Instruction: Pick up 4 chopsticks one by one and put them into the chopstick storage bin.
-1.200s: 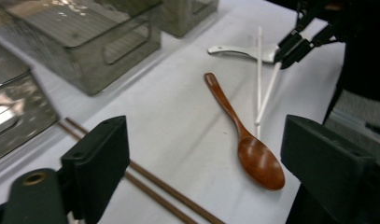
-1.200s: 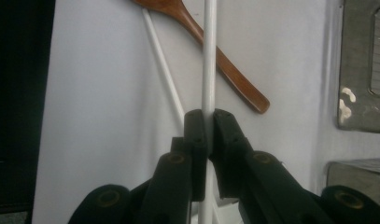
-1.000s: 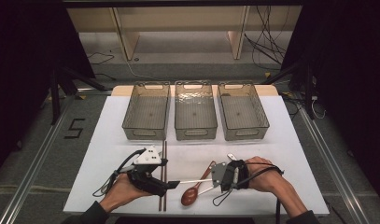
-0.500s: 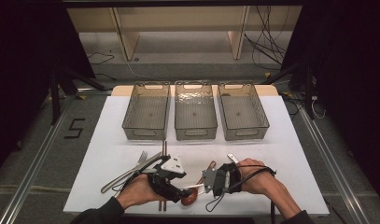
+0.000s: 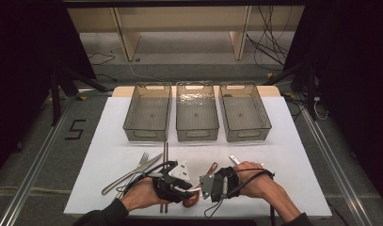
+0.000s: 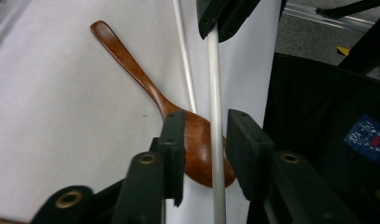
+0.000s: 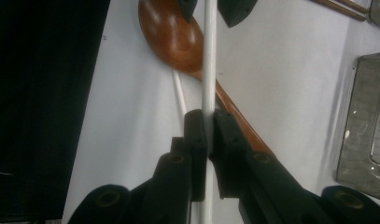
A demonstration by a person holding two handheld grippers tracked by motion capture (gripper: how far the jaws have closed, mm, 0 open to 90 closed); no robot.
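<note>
My right gripper [image 7: 208, 126] is shut on a white chopstick [image 7: 209, 56], held just above the white table near its front edge. A brown wooden spoon [image 6: 131, 70] and a second white chopstick [image 7: 179, 95] lie on the table beneath it. My left gripper [image 6: 204, 135] faces the right one from the other end of the held chopstick [image 6: 214, 93]. Its jaws have just been closing around the stick, which runs between them with a gap on each side. In the high view the left gripper [image 5: 191, 189] and right gripper [image 5: 201, 187] nearly meet above the spoon's bowl [image 5: 191, 201].
Three clear bins [image 5: 148, 113] [image 5: 196, 110] [image 5: 244, 112] stand in a row at the table's far side. A fork and a knife [image 5: 137, 169] and dark chopsticks [image 5: 165, 155] lie left of my hands. A metal utensil [image 5: 234, 159] lies behind the right hand.
My left hand has moved right to meet the right gripper, and its jaws have narrowed around the white chopstick. The right hand has shifted slightly left with the chopstick.
</note>
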